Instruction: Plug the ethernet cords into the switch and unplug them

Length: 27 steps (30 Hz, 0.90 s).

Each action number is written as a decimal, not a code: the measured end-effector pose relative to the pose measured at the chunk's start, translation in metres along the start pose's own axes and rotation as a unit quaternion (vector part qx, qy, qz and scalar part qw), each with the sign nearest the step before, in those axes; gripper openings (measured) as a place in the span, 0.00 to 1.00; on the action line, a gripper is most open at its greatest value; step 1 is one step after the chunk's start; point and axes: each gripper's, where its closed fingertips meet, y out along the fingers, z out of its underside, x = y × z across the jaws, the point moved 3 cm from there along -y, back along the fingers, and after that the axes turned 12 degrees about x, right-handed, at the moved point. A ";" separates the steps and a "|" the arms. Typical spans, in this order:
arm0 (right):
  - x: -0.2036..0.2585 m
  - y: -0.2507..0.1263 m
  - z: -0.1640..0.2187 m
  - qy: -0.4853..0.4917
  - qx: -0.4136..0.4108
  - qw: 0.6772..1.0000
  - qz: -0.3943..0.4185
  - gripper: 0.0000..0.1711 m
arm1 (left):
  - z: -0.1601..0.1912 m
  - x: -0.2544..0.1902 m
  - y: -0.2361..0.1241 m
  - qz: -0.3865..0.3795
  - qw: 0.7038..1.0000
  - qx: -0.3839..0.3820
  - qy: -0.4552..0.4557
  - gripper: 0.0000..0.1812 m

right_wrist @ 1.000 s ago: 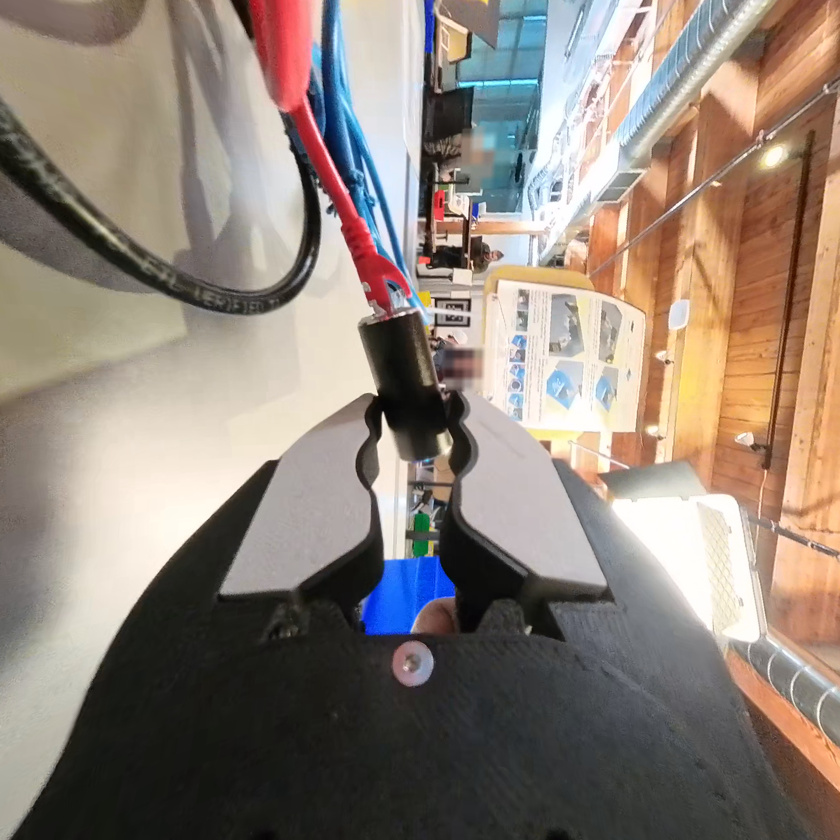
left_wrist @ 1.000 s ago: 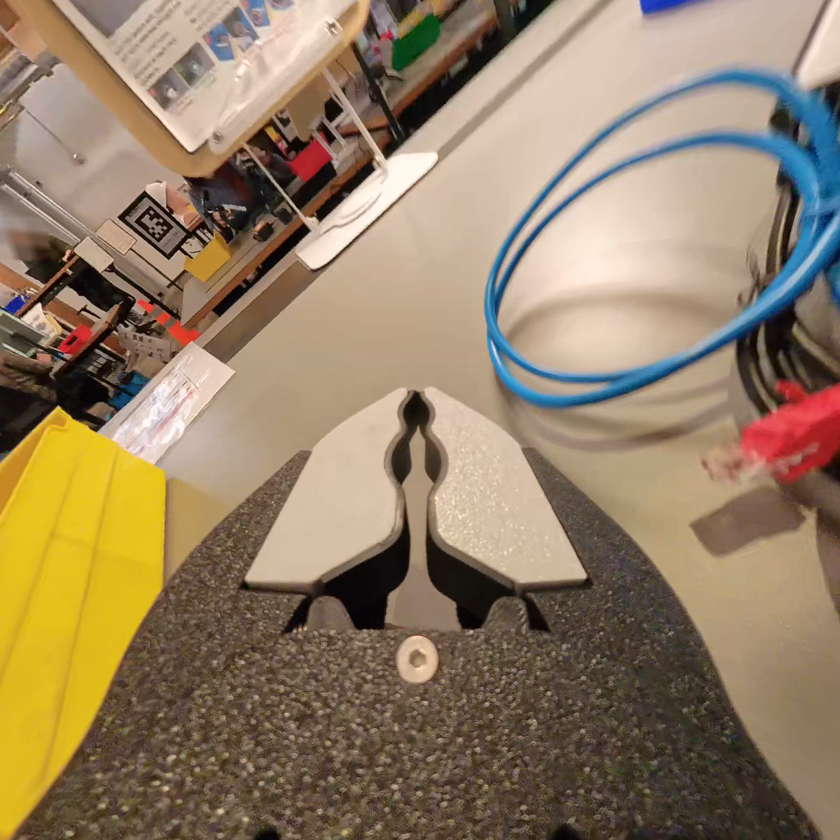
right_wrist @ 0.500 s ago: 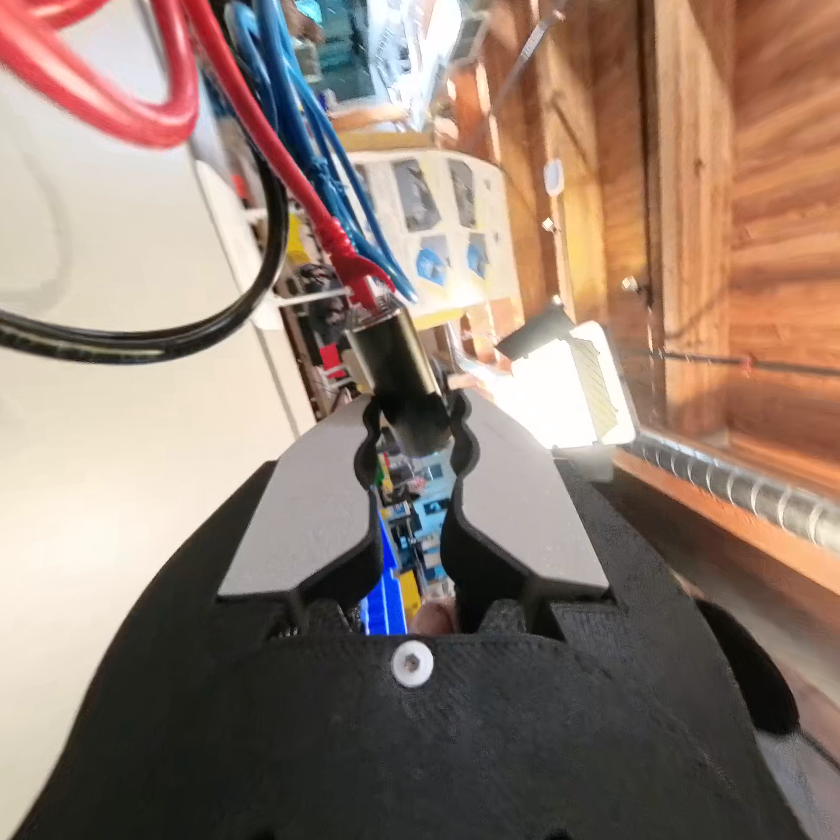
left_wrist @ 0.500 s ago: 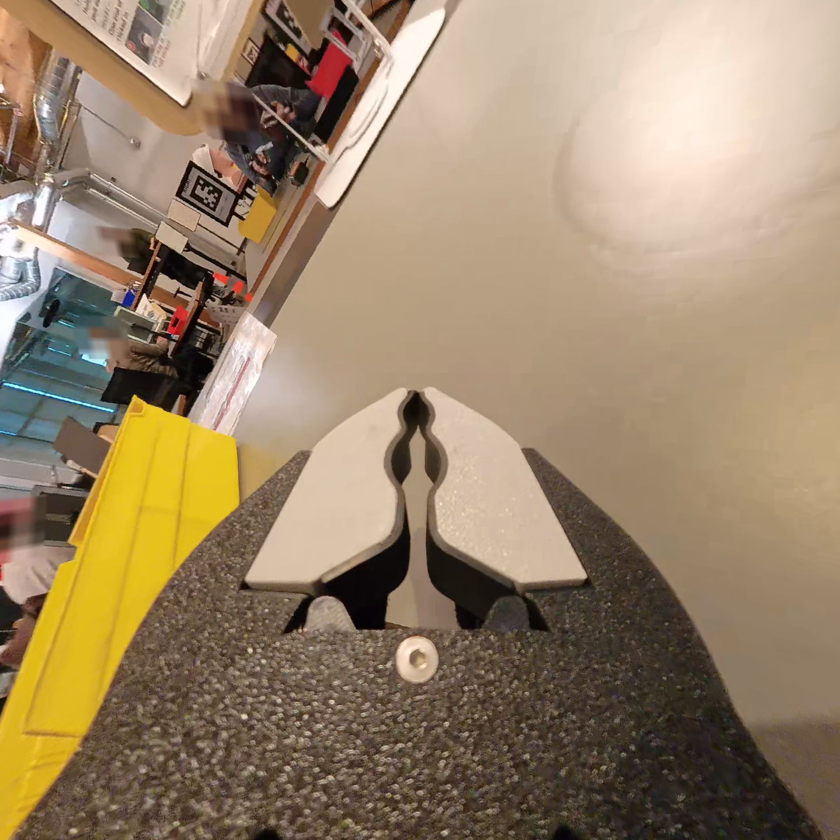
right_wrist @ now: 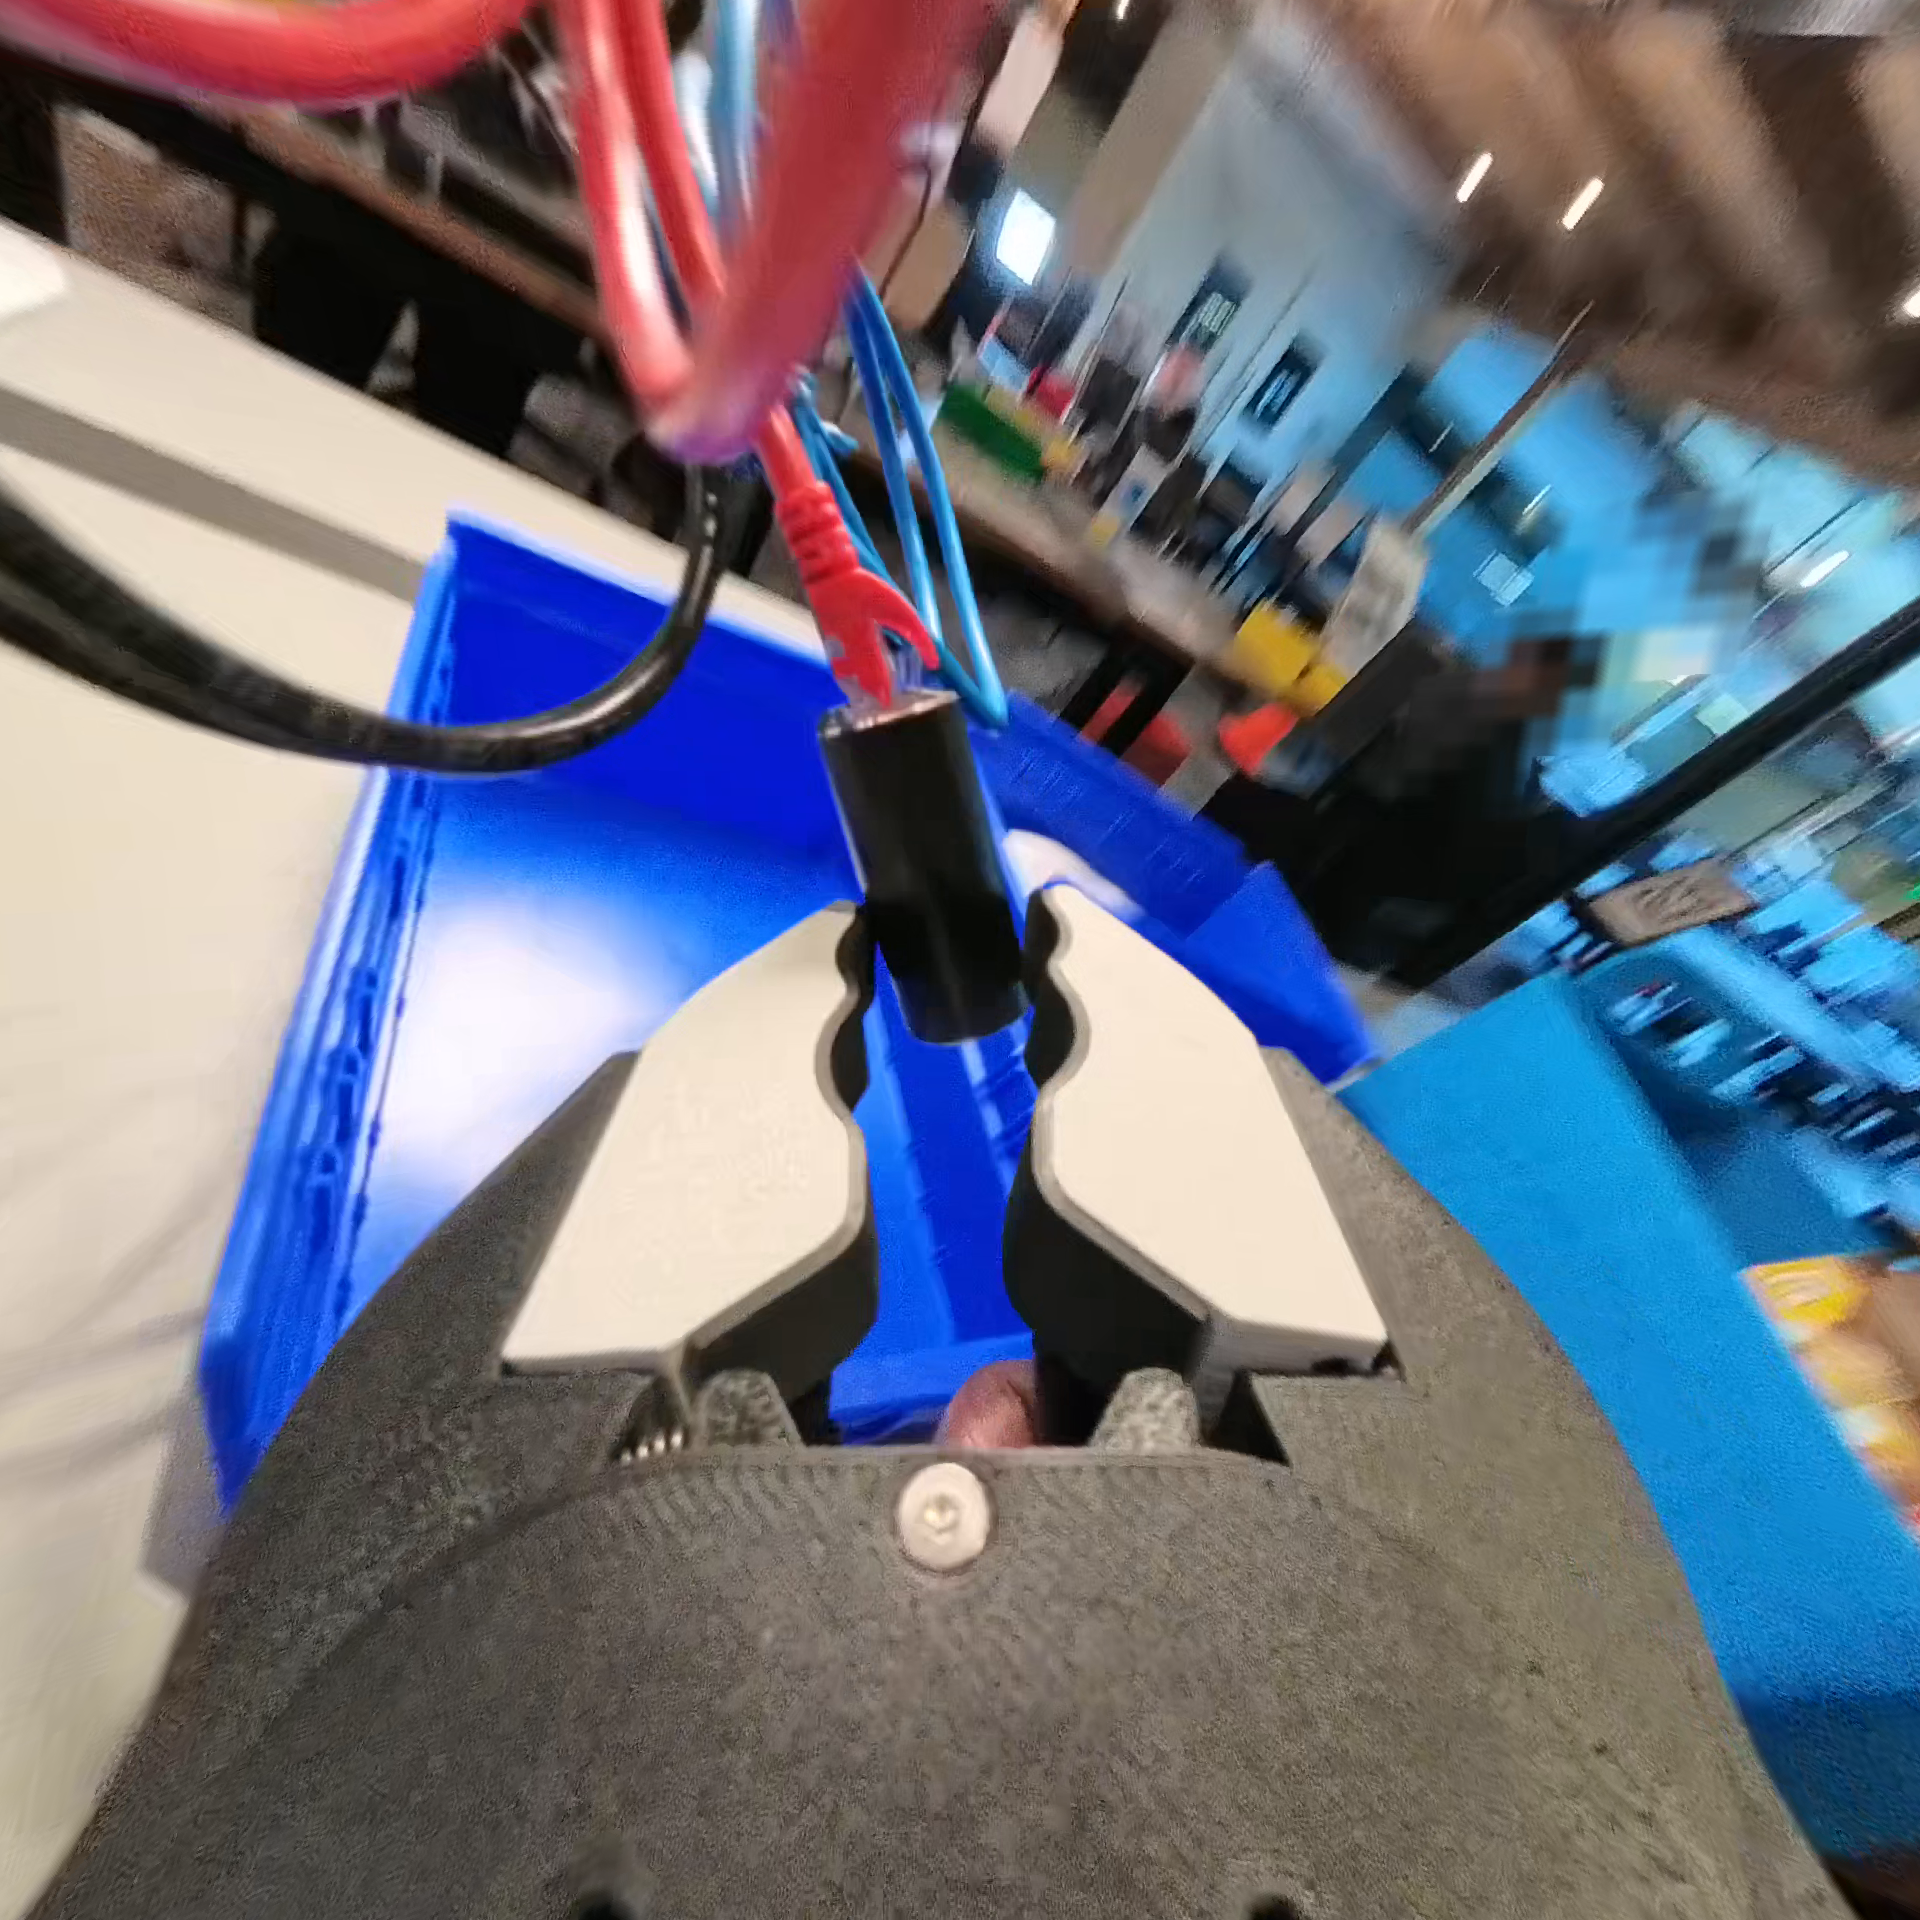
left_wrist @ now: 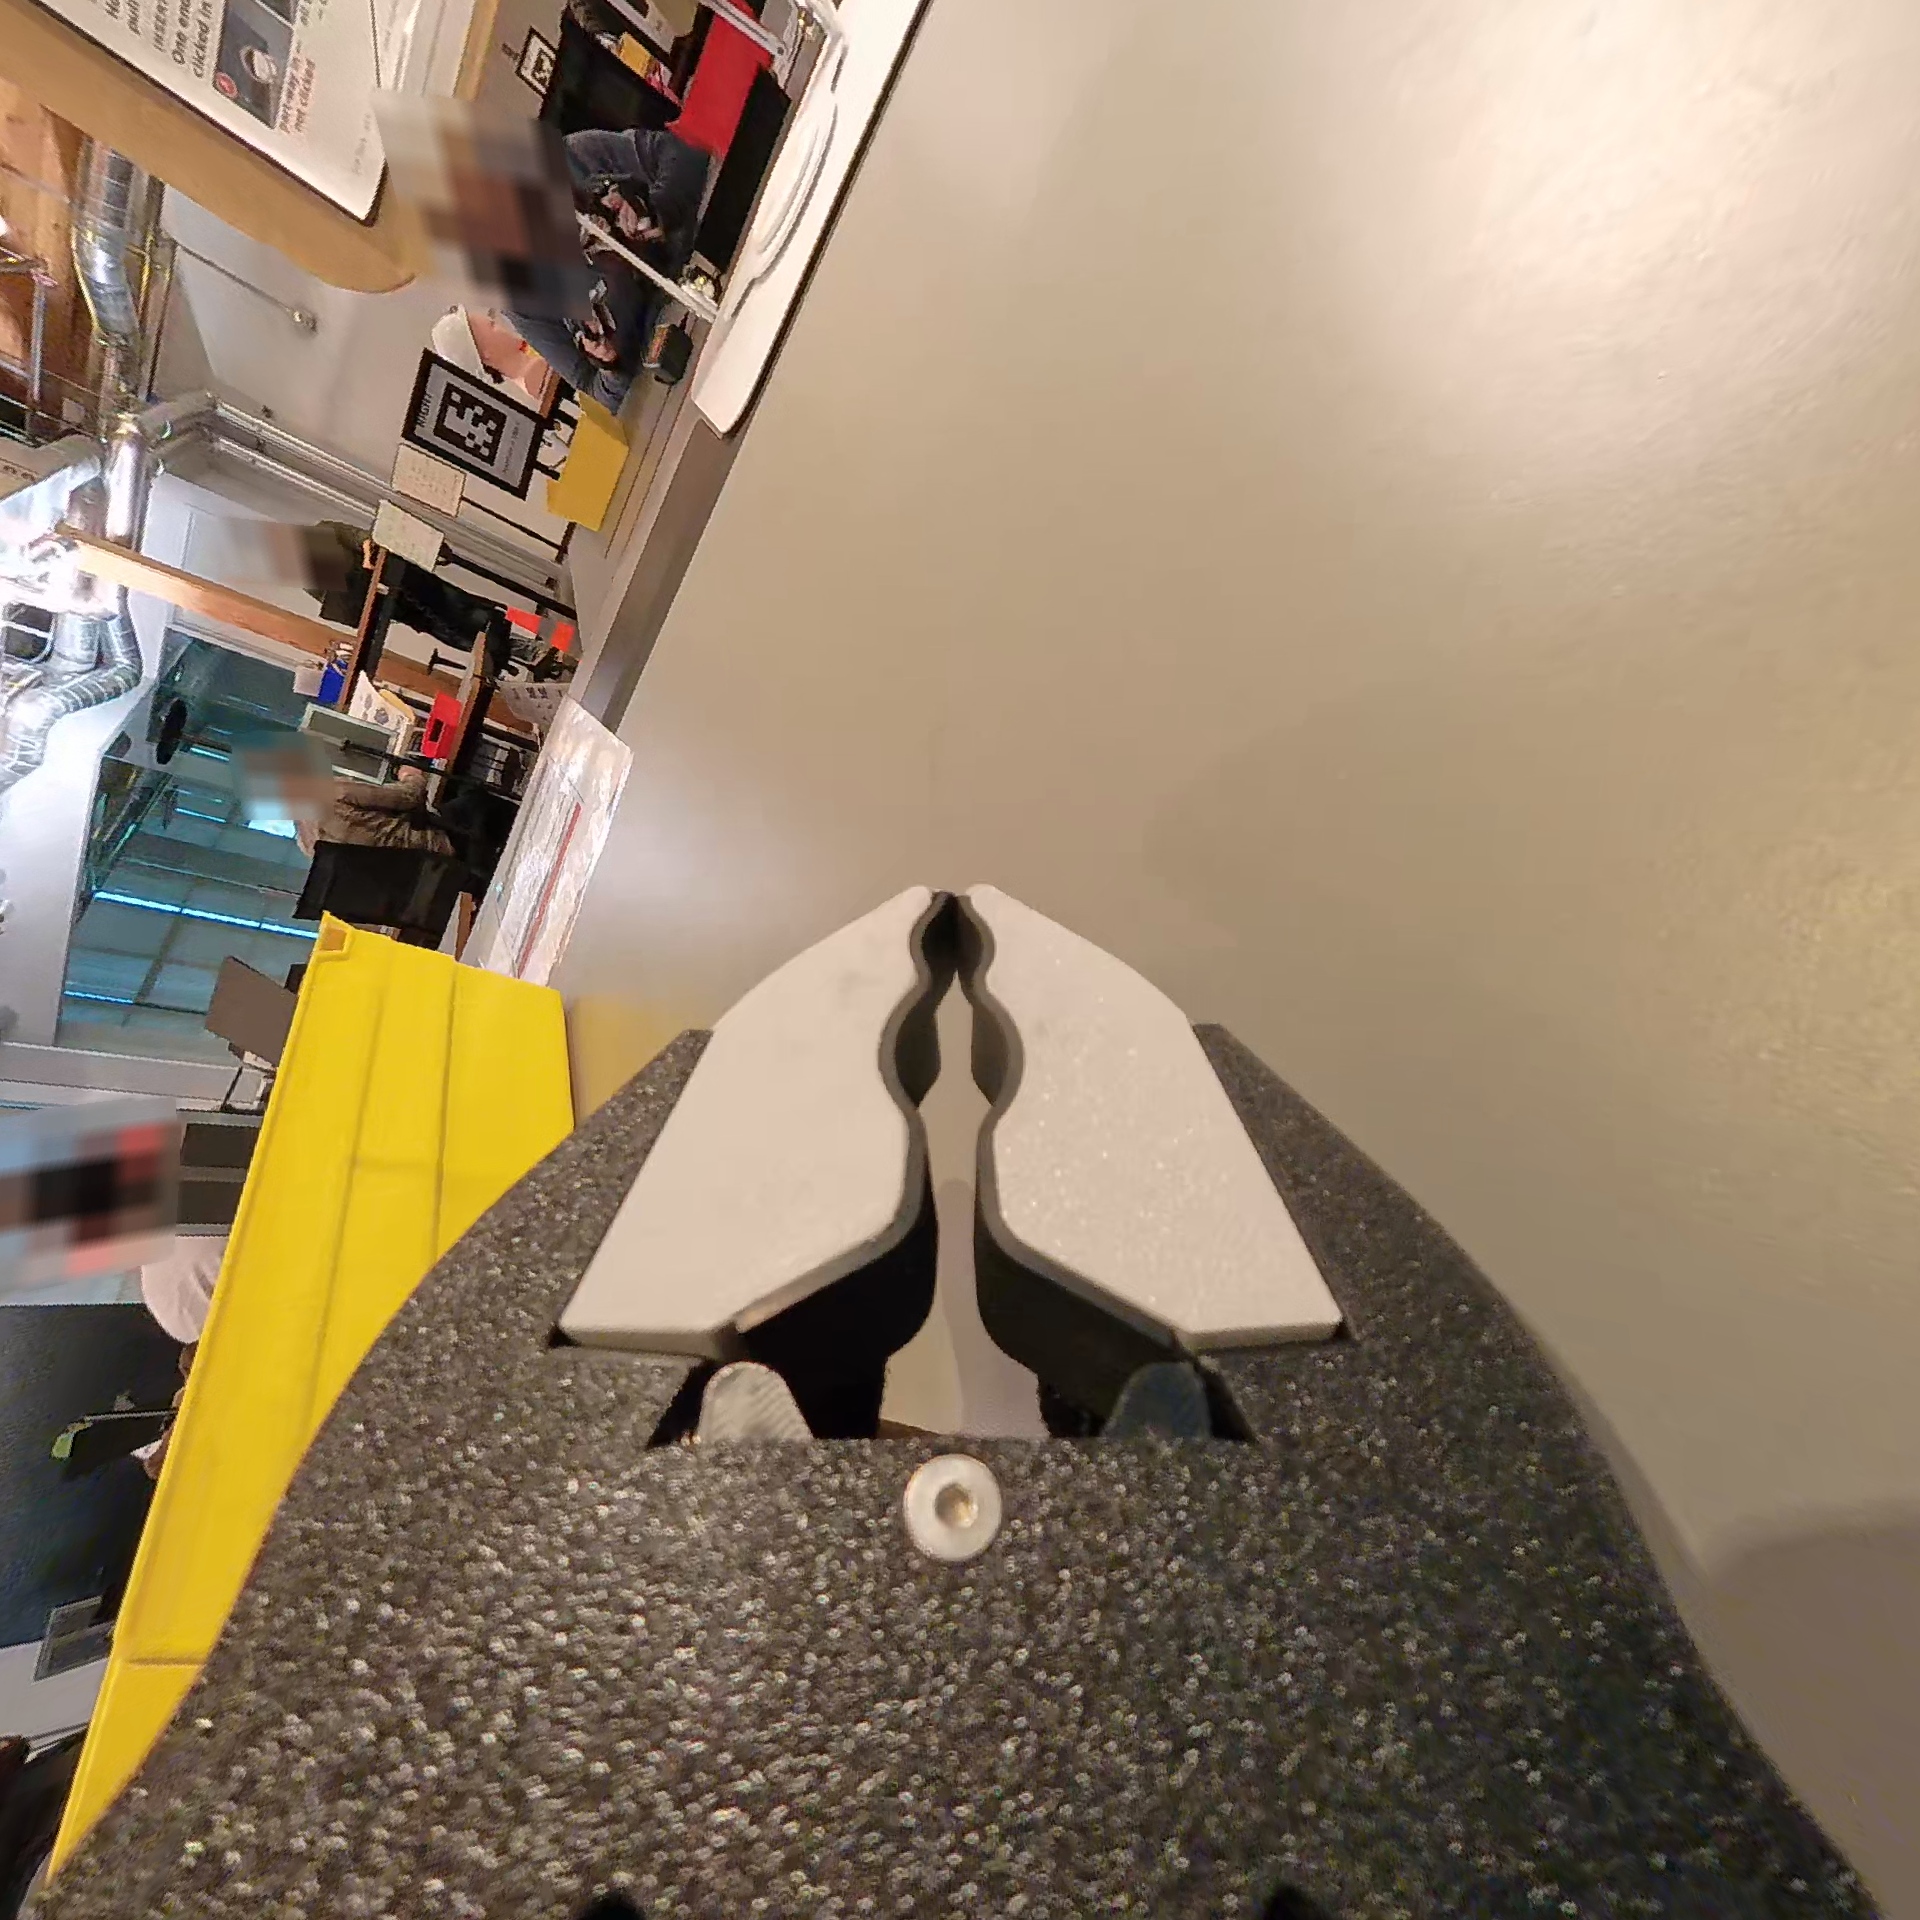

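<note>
My right gripper (right_wrist: 945,925) is shut on a small black switch (right_wrist: 914,831) and holds it in the air, end on. A red ethernet cord (right_wrist: 847,603) is plugged into its far end, and blue cords (right_wrist: 914,488) run up from the same end. A black cable (right_wrist: 416,743) loops off to the left. More red cord hangs blurred at the top. My left gripper (left_wrist: 948,902) is shut and empty over the bare beige table (left_wrist: 1351,623). No cord or switch shows in the left wrist view.
A blue bin (right_wrist: 582,831) stands on the table right under the switch. A yellow bin (left_wrist: 343,1195) sits to the left of my left gripper. A clear plastic bag (left_wrist: 561,831) and a white sign base (left_wrist: 769,270) lie along the table edge. People sit at benches beyond.
My right gripper has swung round with the switch and cords and now hangs over the blue bin. My left gripper turned away; the blue and red cords have left its view.
</note>
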 end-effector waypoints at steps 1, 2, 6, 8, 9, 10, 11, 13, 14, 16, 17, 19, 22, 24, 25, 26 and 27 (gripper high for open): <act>0.004 0.015 0.011 0.015 0.032 0.999 -0.024 0.16 | 0.000 0.000 0.000 0.000 1.000 0.000 0.000 0.00; 0.009 0.030 0.022 0.030 0.069 0.996 -0.045 0.16 | 0.000 0.000 0.000 -0.001 1.000 0.000 0.000 0.00; 0.026 0.065 0.054 0.054 0.172 0.979 -0.089 0.16 | 0.001 0.000 -0.001 -0.004 1.000 0.001 0.002 0.00; 0.031 0.068 0.053 0.056 0.189 0.974 -0.111 0.16 | 0.001 0.000 -0.001 -0.006 1.000 0.001 0.003 0.00; 0.034 0.068 0.055 0.044 0.205 0.971 -0.118 0.16 | 0.001 -0.001 -0.001 -0.006 1.000 0.001 0.003 0.00; 0.038 0.069 0.056 0.028 0.219 0.967 -0.125 0.16 | 0.001 0.000 -0.001 -0.007 1.000 0.001 0.003 0.00; 0.043 0.070 0.059 0.012 0.232 0.963 -0.136 0.16 | 0.001 0.000 -0.001 -0.006 1.000 0.001 0.003 0.00; 0.058 0.071 0.072 -0.012 0.263 0.950 -0.167 0.16 | 0.001 0.000 -0.001 -0.007 1.000 0.001 0.004 0.00; 0.058 0.072 0.070 -0.002 0.253 0.953 -0.169 0.17 | 0.001 0.000 -0.001 -0.008 1.000 0.001 0.004 0.00; 0.056 0.066 0.067 0.021 0.229 0.956 -0.180 0.17 | 0.001 0.000 -0.002 -0.009 1.000 0.000 0.005 0.00; 0.051 0.062 0.064 0.038 0.211 0.960 -0.178 0.19 | 0.001 0.000 -0.002 -0.010 1.000 0.000 0.005 0.00; 0.039 0.049 0.057 0.074 0.172 0.966 -0.178 0.23 | 0.002 0.000 -0.002 -0.012 1.000 0.000 0.003 0.00; 0.023 0.020 0.049 0.119 0.084 0.974 -0.172 0.29 | 0.002 0.003 -0.002 -0.015 1.000 0.000 -0.005 0.03; 0.025 -0.002 0.048 0.138 0.010 0.973 -0.186 0.29 | 0.002 0.005 -0.002 -0.014 1.000 -0.001 -0.013 0.06; 0.028 -0.011 0.050 0.145 -0.024 0.969 -0.196 0.30 | 0.002 0.005 -0.003 -0.013 1.000 -0.004 -0.017 0.07; 0.032 -0.019 0.053 0.152 -0.055 0.965 -0.208 0.30 | 0.002 0.006 -0.004 -0.012 1.000 -0.008 -0.020 0.08; 0.037 -0.026 0.057 0.162 -0.085 0.958 -0.219 0.31 | 0.001 0.007 -0.005 -0.010 1.000 -0.015 -0.023 0.09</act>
